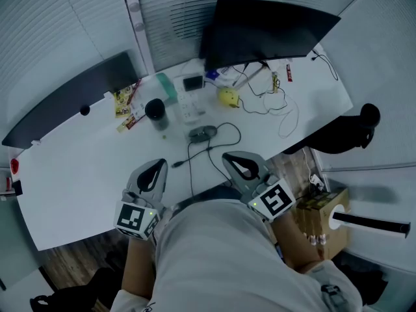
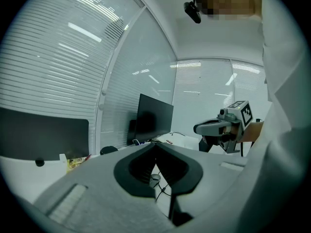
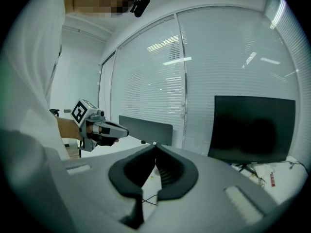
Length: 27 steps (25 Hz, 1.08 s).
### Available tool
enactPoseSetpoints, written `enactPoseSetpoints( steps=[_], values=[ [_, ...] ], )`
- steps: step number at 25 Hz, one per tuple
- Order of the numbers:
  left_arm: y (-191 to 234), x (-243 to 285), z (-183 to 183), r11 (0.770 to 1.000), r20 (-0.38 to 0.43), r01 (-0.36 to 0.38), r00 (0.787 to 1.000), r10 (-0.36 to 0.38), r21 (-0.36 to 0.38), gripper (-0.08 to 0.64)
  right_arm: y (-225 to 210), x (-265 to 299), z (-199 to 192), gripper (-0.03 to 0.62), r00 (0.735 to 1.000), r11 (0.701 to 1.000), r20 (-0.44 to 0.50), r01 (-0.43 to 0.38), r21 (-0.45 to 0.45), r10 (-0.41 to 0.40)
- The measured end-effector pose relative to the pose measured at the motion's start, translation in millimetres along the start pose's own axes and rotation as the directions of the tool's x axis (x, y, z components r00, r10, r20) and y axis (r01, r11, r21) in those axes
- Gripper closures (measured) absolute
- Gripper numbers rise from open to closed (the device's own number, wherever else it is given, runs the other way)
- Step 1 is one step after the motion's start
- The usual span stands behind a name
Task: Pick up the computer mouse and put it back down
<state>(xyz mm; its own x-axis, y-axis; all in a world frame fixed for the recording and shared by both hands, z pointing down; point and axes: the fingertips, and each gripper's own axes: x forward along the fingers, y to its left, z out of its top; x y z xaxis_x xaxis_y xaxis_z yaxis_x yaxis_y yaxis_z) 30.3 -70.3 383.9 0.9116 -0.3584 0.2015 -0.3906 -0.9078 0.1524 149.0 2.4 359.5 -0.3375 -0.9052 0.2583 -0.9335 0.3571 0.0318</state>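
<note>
The grey computer mouse [image 1: 203, 133] lies on the white desk [image 1: 84, 168] with its black cable looping toward the front edge. Both grippers hover over the near edge, short of the mouse and apart from it. My left gripper [image 1: 160, 163] is shut with nothing between its fingers. My right gripper [image 1: 228, 156] is likewise shut and empty. In the left gripper view the mouse [image 2: 154, 178] peeks through the gap below the closed tips of the left gripper [image 2: 155, 144], and the right gripper [image 2: 198, 128] floats at the right. The right gripper view shows its own closed jaws [image 3: 155, 145] and the left gripper [image 3: 125, 130].
A black monitor [image 1: 260, 28] stands at the back of the desk and a dark partition panel [image 1: 71, 99] at the left. A black cup [image 1: 156, 113], snack packets [image 1: 127, 103], a yellow object [image 1: 228, 97] and loose wires lie behind the mouse. A cardboard box [image 1: 322, 210] sits right.
</note>
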Motion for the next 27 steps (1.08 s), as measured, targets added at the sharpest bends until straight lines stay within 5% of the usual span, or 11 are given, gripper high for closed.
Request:
enactPoseSetpoints(
  steps=[27],
  values=[
    [2.2, -3.4, -2.8, 0.999, -0.014, -0.032, 0.999, 0.032, -0.002, 0.551, -3.4, 9.2, -8.4, 0.589, 0.999, 1.000, -0.032, -0.021, -0.020, 0.020]
  ],
)
